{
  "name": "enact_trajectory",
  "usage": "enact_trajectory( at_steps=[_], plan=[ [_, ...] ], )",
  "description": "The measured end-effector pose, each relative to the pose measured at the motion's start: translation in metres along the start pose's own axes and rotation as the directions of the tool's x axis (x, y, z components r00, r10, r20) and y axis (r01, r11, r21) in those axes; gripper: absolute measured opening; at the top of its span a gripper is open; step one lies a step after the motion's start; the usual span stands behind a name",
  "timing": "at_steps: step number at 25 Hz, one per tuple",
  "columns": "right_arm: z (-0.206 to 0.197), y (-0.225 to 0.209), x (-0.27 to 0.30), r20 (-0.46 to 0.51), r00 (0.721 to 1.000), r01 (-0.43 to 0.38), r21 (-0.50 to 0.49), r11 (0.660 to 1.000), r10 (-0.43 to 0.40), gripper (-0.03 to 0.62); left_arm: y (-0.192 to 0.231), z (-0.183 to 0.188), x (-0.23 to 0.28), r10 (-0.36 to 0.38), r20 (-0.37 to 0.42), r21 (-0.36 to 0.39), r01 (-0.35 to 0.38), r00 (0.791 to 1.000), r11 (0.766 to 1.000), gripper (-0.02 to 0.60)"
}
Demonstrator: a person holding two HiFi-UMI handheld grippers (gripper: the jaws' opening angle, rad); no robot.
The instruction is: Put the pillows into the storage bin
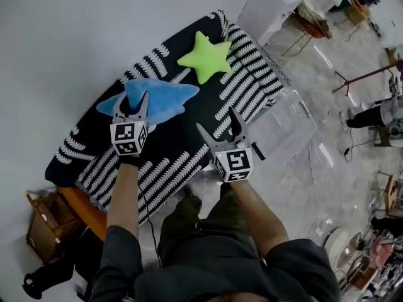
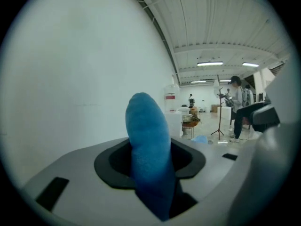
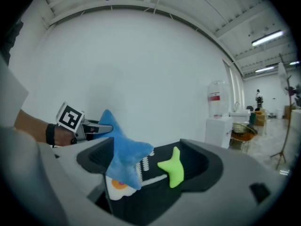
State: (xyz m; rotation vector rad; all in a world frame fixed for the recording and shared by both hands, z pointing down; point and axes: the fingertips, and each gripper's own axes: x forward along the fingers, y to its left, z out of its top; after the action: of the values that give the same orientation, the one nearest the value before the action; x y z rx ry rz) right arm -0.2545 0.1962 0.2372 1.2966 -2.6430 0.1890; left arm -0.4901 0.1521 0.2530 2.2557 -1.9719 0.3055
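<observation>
Overhead, your left gripper [image 1: 131,98] pinches one arm of the blue pillow [image 1: 162,99] over the blanket [image 1: 245,87], with the green pillow [image 1: 204,56] beyond. Left gripper view: jaws clamp that blue tip. Right gripper view: the right gripper [image 3: 150,166] gapes, empty. Swung toward the bin [image 1: 289,121], so slight a hold could slip.

Bright even light, fisheye edges, fg soft

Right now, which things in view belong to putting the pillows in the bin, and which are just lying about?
Job: blue star pillow, gripped in the left claw; green star pillow; clear storage bin; right claw, open and empty.
Lying about: striped blanket; wooden crate; water dispenser.
</observation>
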Motion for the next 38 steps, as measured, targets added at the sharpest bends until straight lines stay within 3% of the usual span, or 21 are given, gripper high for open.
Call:
enact_trajectory(
  at_steps=[7,14,23,29,33,38],
  plan=[
    [-0.032,-0.135,-0.061,-0.002,0.982,0.19,0.075,0.979,-0.191,0.439,-0.146,0.016,0.094,-0.186,-0.014,0.069,0.187,0.982,0.98,0.19],
    [-0.086,-0.275,-0.138,-0.036,0.934,0.357,0.148,0.922,-0.356,0.439,-0.319,0.007,0.171,-0.351,-0.045,0.103,0.354,0.935,0.929,0.193],
    [-0.176,-0.444,-0.261,-0.143,0.812,0.584,0.219,0.782,-0.566,0.439,-0.565,-0.049,0.254,-0.57,-0.132,0.084,0.583,0.811,0.808,0.199],
    [-0.248,-0.509,-0.34,-0.231,0.696,0.717,0.26,0.647,-0.679,0.439,-0.707,-0.113,0.276,-0.695,-0.209,0.076,0.72,0.688,0.69,0.201],
    [-0.297,-0.534,-0.37,-0.285,0.641,0.767,0.279,0.578,-0.713,0.439,-0.771,-0.154,0.282,-0.743,-0.246,0.068,0.776,0.622,0.627,0.202],
    [-0.349,-0.543,-0.381,-0.342,0.609,0.792,0.306,0.527,-0.716,0.439,-0.816,-0.208,0.28,-0.768,-0.293,0.05,0.811,0.57,0.583,0.203]
  ],
)
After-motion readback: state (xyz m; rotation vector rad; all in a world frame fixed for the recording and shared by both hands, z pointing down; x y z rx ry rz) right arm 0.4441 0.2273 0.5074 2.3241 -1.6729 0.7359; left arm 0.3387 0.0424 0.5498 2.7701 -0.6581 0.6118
